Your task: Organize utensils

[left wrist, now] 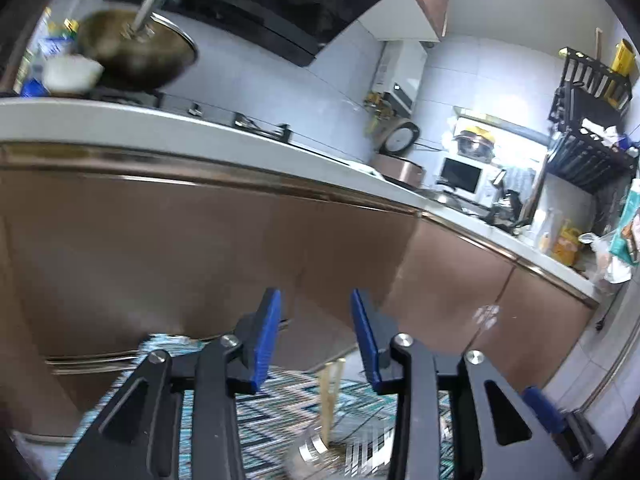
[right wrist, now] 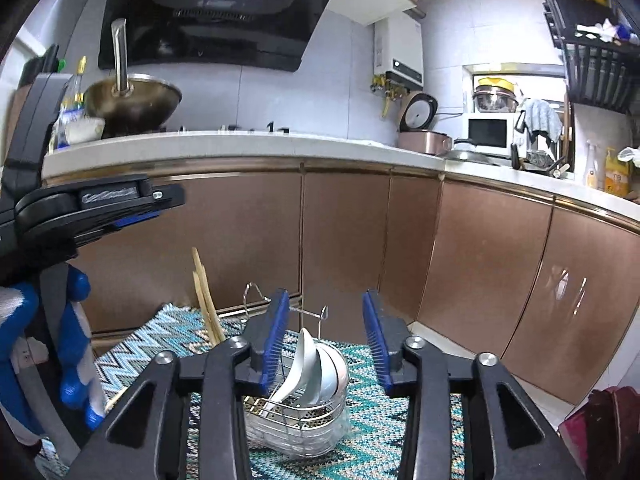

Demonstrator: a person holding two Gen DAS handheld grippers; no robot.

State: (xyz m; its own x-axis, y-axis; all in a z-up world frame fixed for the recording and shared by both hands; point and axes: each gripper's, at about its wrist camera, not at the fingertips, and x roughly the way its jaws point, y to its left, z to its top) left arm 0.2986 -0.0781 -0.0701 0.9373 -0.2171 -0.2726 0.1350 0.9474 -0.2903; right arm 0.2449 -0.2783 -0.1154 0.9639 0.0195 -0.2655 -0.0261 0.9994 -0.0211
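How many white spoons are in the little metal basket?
2 that I can make out. Both white spoons stand side by side in the wire utensil basket on the zigzag mat, leaning together. They overlap, so another may be hidden behind.

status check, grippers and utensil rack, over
Left gripper open, empty. Right gripper open, empty, above the utensil rack. White spoons and chopsticks racked. Nothing in the way.

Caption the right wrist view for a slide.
Open right gripper above a wire utensil caddy holding white spoons.
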